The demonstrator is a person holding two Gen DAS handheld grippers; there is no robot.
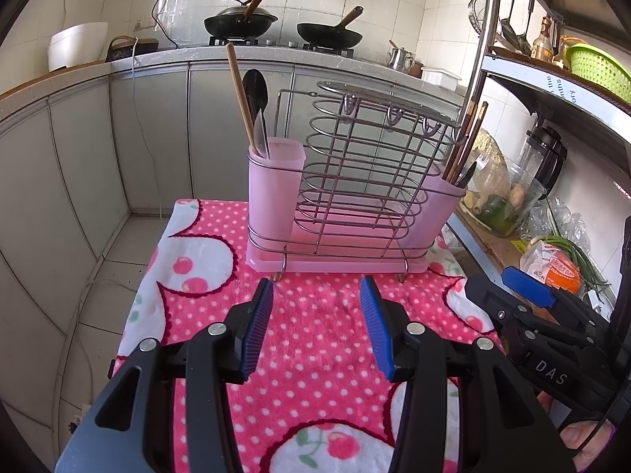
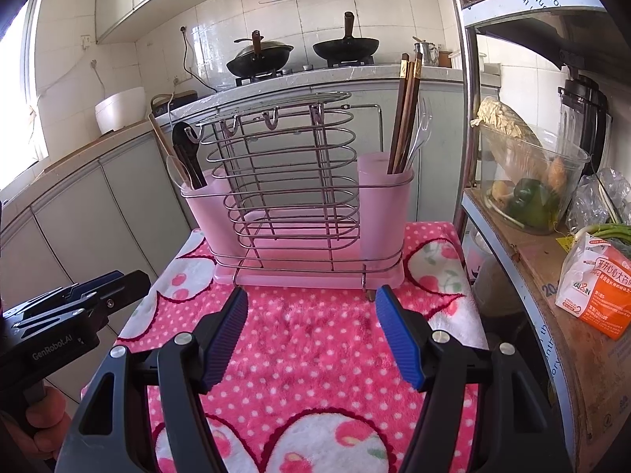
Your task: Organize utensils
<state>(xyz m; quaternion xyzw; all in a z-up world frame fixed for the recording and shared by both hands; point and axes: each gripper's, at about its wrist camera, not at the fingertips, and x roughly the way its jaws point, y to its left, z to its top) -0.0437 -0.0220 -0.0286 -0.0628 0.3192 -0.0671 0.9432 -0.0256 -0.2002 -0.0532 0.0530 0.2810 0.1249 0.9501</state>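
— Since every utensil I can spot already stands in a cup, how much is left to do?

— Little, I'd judge. Straight ahead of both tools sits the wire rack with a pink cup at each end. In the left cup, ahead and left of the left tool, stand a wooden handle, a black spoon and a clear plastic piece. In the right cup, just ahead of the right tool, stand the chopsticks and a clear fork.

— Anything loose on the desk?

— Nothing I can see. The spotted pink cloth beneath and between the tools is bare from their tips to the rack's base.

— And the tools themselves?

— Both stand parted, roughly halfway or more, gripping nothing; only cloth shows between the blue pads. The right tool sits beside the left, level with it.

— So done?

— Probably, or else not begun, if the pieces are meant to be re-sorted by kind. Which of these, I cannot tell.
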